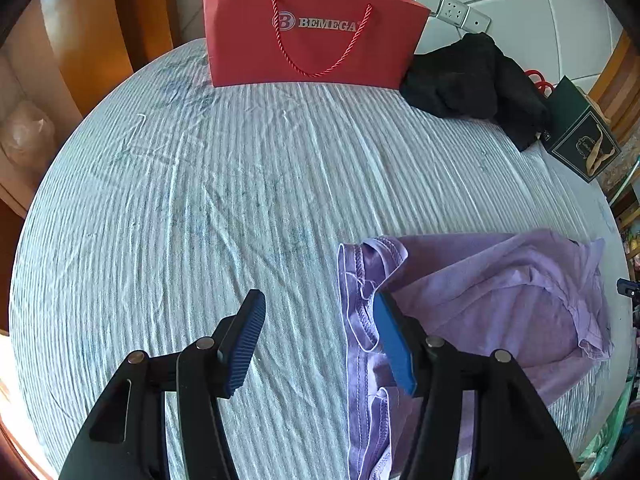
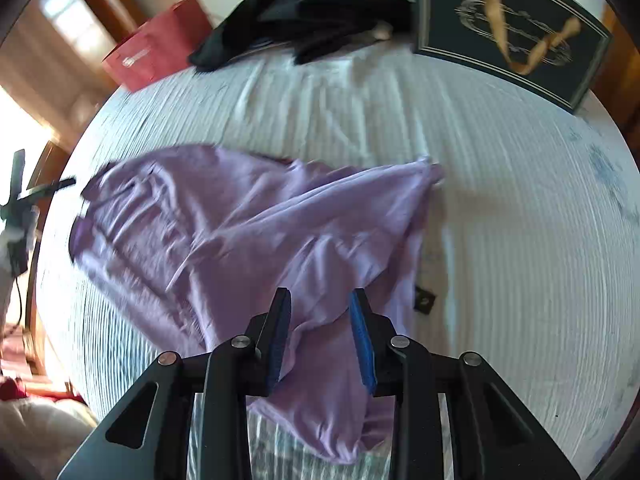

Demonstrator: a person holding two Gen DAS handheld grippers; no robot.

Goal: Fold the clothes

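Observation:
A crumpled lilac T-shirt (image 1: 480,292) lies on the striped bedsheet (image 1: 200,200). In the left wrist view my left gripper (image 1: 316,344) is open wide, low over the sheet, with its right finger at the shirt's stitched neck edge (image 1: 360,304). In the right wrist view the same shirt (image 2: 240,232) is spread in wrinkles. My right gripper (image 2: 320,340) is open with a fold of the shirt's near edge between its blue pads, not clamped.
A red BEMEGA paper bag (image 1: 312,36) stands at the far edge of the bed. A black garment (image 1: 472,80) lies heaped beside it, next to a dark green gift box (image 1: 580,140). Wooden furniture (image 1: 100,40) stands at left. A small dark tag (image 2: 425,300) lies by the shirt.

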